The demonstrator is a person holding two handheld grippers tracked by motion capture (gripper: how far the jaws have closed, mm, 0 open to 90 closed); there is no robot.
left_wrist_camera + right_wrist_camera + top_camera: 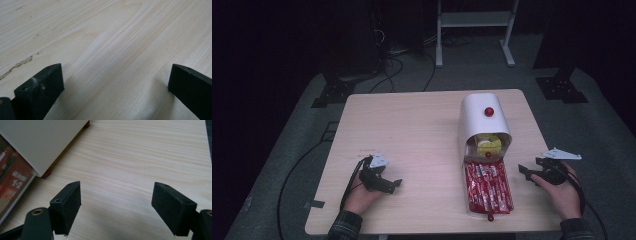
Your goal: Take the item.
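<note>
pale wood makes up the table (422, 135), a light square top with fine grain and a few dark scuffs that show in the left gripper view. on its right half stands a white box (482, 120) with a rounded top and a red knob (488, 111) on it. its front is open toward the person, and something yellow (488, 144) sits inside the mouth; what it is cannot be told. a white drawer tray (468, 197) is pulled out from under the box toward the near edge, packed with red packets (488, 186) lying lengthwise side by side, and a small red knob (490, 217) sticks out at its near end.

left gripper (393, 184) rests low on the near left part of the table, held in the left hand (362, 192), well apart from the box. in the left gripper view its jaws are spread wide with bare wood between them, nothing gripped.

right gripper (527, 175) sits just beside the drawer tray on its right, held in the right hand (564, 192), pointing toward the tray. in the right gripper view its jaws stand wide apart over bare wood, holding nothing; the white side of the tray and a few red packets show at the upper left, with a red foot (46, 172) under the corner.
</note>
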